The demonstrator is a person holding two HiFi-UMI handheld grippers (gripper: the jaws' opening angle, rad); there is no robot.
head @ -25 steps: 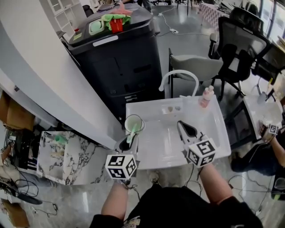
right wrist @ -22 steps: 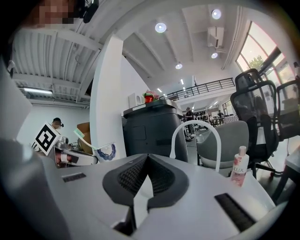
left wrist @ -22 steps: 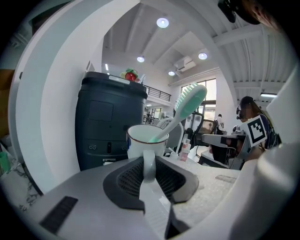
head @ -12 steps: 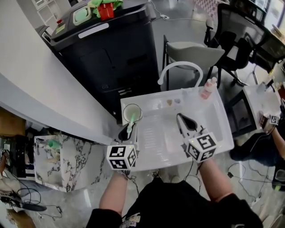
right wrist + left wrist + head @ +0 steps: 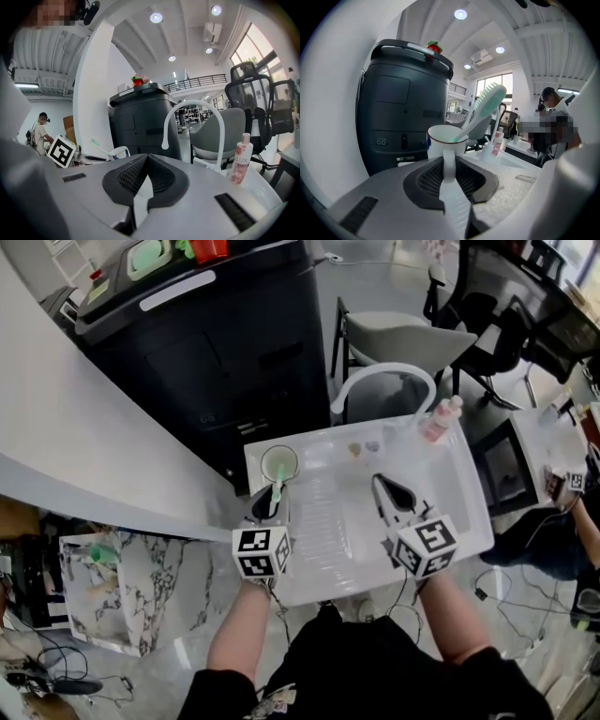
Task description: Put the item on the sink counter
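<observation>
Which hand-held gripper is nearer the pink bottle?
Right. The right hand-held gripper hovers over the basin, short of the pink bottle; the left hand-held gripper holds the cup farther away.

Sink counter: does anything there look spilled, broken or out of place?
Nothing spilled or broken. The green toothbrush leans steeply out of the white mug, which the left tongs pinch by its handle. The pink bottle stands upright beside the faucet.

black copier (image 5: 225, 352) standing far left | grey chair (image 5: 403, 334) sitting right of it | pink bottle (image 5: 439, 420) standing upright, far right | marbled tabletop (image 5: 159, 587) lying near left
</observation>
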